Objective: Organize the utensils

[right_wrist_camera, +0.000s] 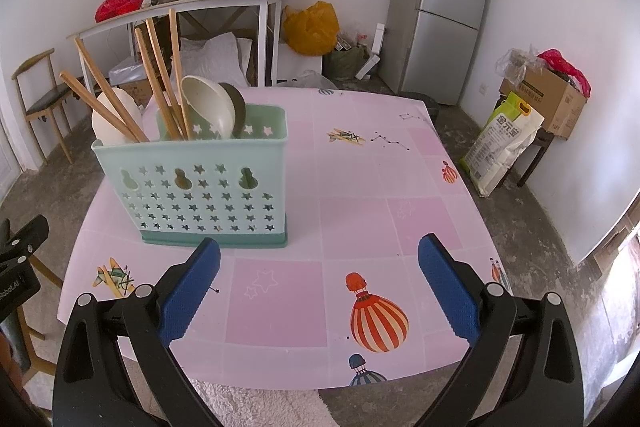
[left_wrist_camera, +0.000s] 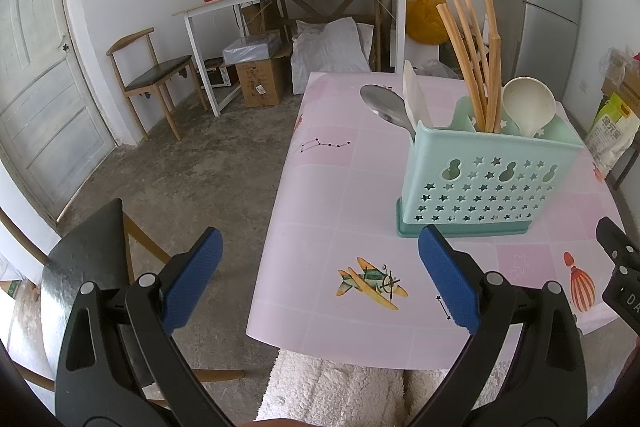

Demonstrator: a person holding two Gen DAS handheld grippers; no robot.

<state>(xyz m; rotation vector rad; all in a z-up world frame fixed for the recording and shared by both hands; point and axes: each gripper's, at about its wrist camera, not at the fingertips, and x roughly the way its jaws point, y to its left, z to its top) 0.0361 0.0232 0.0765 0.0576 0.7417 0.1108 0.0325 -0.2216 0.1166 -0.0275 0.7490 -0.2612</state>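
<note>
On the pink surface (right_wrist_camera: 360, 187) stands a mint utensil holder (right_wrist_camera: 208, 195) toward its left, holding wooden chopsticks (right_wrist_camera: 160, 75), a cream ladle (right_wrist_camera: 208, 107) and a metal spoon (left_wrist_camera: 386, 109), while the left tool (left_wrist_camera: 320, 275) and right tool (right_wrist_camera: 320, 275) hover near it, jaws apart and empty.

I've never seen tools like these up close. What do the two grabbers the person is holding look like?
Both match. The left gripper and right gripper each have two black plastic arms with round silver pivot pins, ending in flat blue fingers with a fine bumpy texture. Seen from the side, the left one's black body carries white lettering, partly cut off. No cables or sleeves show.
</note>
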